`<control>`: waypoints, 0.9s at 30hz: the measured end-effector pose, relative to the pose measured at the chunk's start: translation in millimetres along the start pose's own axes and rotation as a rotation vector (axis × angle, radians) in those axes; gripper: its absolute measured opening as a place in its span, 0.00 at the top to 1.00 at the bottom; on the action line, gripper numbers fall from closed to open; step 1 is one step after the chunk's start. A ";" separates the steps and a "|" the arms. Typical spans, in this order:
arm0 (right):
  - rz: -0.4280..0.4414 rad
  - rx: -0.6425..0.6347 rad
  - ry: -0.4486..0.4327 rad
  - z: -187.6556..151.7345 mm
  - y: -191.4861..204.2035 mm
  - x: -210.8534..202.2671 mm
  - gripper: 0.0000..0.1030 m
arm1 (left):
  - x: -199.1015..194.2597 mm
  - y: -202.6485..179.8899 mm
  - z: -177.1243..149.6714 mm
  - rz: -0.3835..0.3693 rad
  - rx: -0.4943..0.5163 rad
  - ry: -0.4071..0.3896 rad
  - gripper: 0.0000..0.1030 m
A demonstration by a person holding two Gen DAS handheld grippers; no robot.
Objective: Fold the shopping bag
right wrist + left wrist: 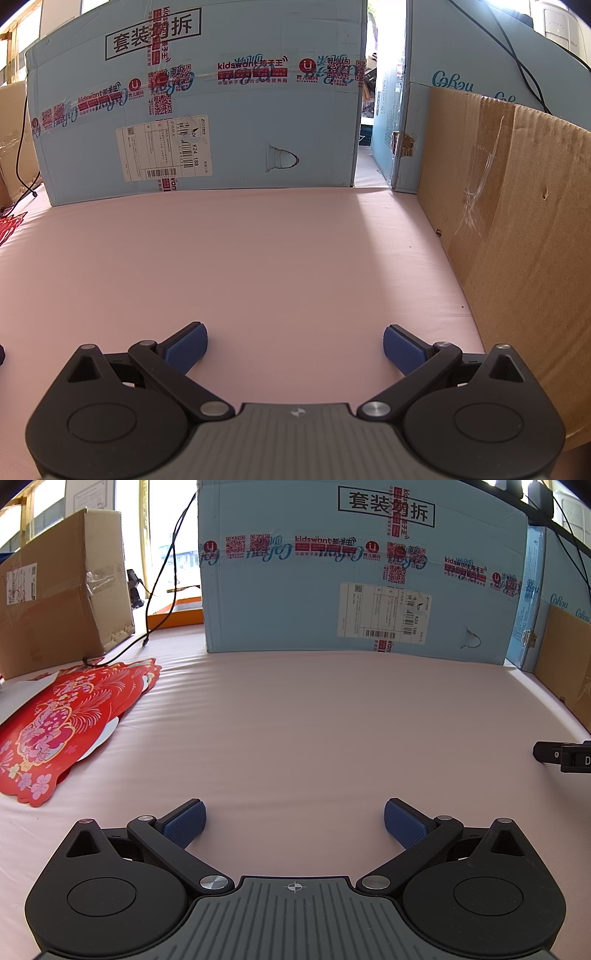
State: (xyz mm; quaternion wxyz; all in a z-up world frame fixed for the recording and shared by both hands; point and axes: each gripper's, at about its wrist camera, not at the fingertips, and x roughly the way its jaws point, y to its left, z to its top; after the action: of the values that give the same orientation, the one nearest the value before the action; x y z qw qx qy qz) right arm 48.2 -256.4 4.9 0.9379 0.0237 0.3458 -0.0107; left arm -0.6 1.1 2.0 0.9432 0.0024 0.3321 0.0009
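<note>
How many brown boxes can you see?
2: one brown cardboard box at the far left of the pink table, another brown box along its right edge. More may be hidden behind the blue boxes.

Table (295, 720) carries all items. Printed box (362, 568) upright at far edge, centre. Cardboard box (62, 587) at far left; cable (162, 583) hangs between the two boxes, end on table. Flat printed bag stack (70, 720), possibly the shopping bags, lies left, before cardboard box. Cardboard panel (517, 229) stands along right edge; second printed box (391, 122) behind it.
</note>
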 end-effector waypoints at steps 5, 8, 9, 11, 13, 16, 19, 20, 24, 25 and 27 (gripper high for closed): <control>0.000 0.000 0.000 -0.1 0.1 0.2 0.00 | 0.2 -0.3 0.0 0.000 0.000 0.000 0.00; 0.000 0.000 0.000 -0.1 0.1 0.3 0.00 | 0.2 -0.5 0.0 0.000 0.000 0.000 0.00; 0.000 0.000 0.000 -0.1 0.1 0.3 0.00 | 0.1 -0.6 -0.1 0.000 0.000 0.000 0.00; 0.000 0.000 0.000 -0.2 0.2 0.6 0.00 | -0.1 -0.8 -0.1 0.000 0.000 0.000 0.00; 0.000 0.000 0.000 -0.3 0.3 0.8 0.00 | -0.1 -0.9 -0.1 0.000 0.000 0.000 0.00; 0.000 -0.001 0.000 -0.5 0.9 1.2 0.00 | -0.5 -1.1 -0.4 0.000 0.000 0.000 0.00; 0.000 -0.001 -0.001 -0.3 0.5 0.8 0.00 | -0.7 -1.3 -0.4 0.000 0.000 0.000 0.00; 0.000 0.000 -0.001 -0.3 0.1 0.5 0.00 | -0.8 -1.3 -0.2 0.000 0.000 0.000 0.00; 0.000 0.000 -0.001 -0.4 -0.2 0.4 0.00 | -1.3 -1.3 0.0 0.000 0.000 0.000 0.00; 0.000 0.000 -0.001 -0.4 -0.1 0.4 0.00 | -1.3 -1.5 0.0 0.001 0.001 0.000 0.00; 0.000 0.000 -0.001 -0.4 -0.1 0.4 0.00 | -1.4 -0.5 0.2 0.000 -0.001 0.000 0.00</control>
State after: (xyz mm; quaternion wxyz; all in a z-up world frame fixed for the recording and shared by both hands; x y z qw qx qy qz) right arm 48.3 -256.5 4.4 0.9380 0.0236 0.3456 -0.0106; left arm -1.5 0.6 3.0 0.9433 0.0020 0.3320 0.0008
